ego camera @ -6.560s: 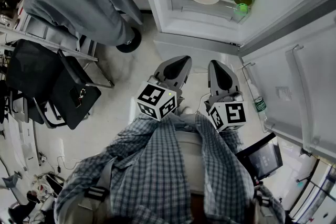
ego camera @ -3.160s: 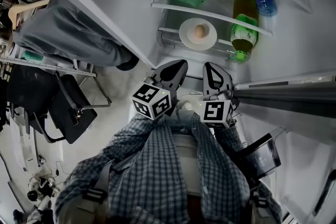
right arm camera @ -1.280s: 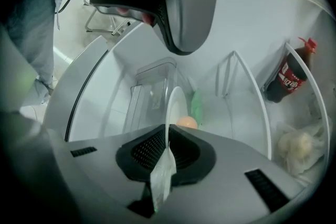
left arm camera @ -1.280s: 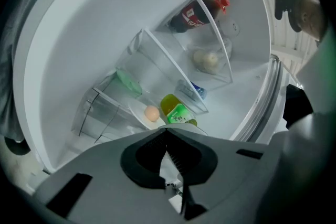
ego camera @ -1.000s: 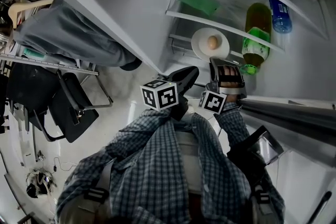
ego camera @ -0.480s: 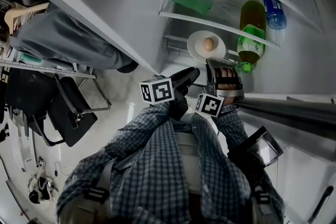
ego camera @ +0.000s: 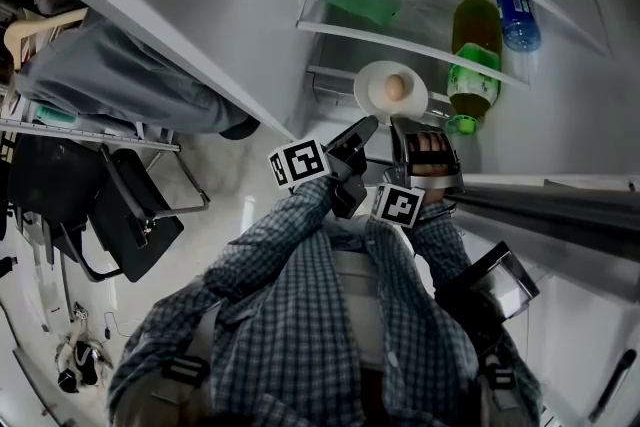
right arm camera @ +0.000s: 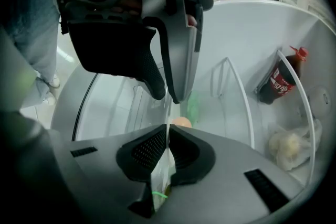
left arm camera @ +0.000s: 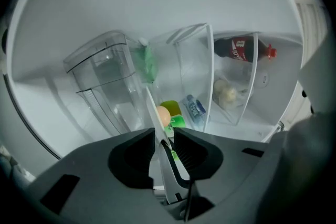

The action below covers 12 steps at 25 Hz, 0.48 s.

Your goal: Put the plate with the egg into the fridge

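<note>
both tongs are clamped on the near rim of the plate: the left tongs (ego camera: 358, 129) and the right tongs (ego camera: 417, 123), side by side, are each closed down to the thickness of the thin white rim. the plate (ego camera: 372, 99), with the egg (ego camera: 396, 87) on it, lies on a lower shelf (ego camera: 325, 73) inside the open fridge (ego camera: 200, 5), just beside a green bottle (ego camera: 470, 55). a few seconds ago the tongs hung back by the person's chest, clear of the plate. a second ago the right pair was at the rim and the left was short of it. now both have hold. the plate keeps its place beside the bottle, so it looks already in the fridge, and this grip is probably for settling or shifting it. the head view shows the plate flat on the shelf and both tongs at once. only the gripper views show the rim caught edge-on between the jaws, and, deeper in, a red-capped cola bottle (left arm camera: 242, 50) and a bag of pale food (left arm camera: 227, 93).
</note>
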Each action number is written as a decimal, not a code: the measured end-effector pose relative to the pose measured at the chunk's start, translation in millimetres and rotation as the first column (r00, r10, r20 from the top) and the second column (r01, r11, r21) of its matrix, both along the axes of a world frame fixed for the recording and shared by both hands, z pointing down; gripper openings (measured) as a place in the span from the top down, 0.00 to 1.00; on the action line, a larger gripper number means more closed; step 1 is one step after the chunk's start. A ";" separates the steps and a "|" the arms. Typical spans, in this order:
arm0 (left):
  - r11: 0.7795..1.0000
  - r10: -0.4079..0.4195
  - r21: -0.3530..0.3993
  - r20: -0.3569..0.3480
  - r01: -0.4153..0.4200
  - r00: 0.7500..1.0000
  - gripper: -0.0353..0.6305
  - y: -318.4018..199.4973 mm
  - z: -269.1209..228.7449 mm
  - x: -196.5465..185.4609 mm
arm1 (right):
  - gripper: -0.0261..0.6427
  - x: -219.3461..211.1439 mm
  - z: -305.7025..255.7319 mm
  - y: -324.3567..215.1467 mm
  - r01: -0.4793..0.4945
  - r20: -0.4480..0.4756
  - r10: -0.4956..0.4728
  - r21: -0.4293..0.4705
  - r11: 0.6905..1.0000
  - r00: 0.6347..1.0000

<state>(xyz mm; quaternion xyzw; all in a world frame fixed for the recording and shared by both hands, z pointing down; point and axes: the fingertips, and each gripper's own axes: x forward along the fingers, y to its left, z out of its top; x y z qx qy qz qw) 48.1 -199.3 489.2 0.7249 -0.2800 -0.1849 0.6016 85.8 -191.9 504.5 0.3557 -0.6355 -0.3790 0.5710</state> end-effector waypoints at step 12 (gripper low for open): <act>0.996 -0.062 -0.067 -0.156 0.052 0.986 0.81 -13.4 5.6 3.8 | 0.93 -0.2 -1.4 7.9 0.014 -0.021 -0.013 0.017 1.000 1.000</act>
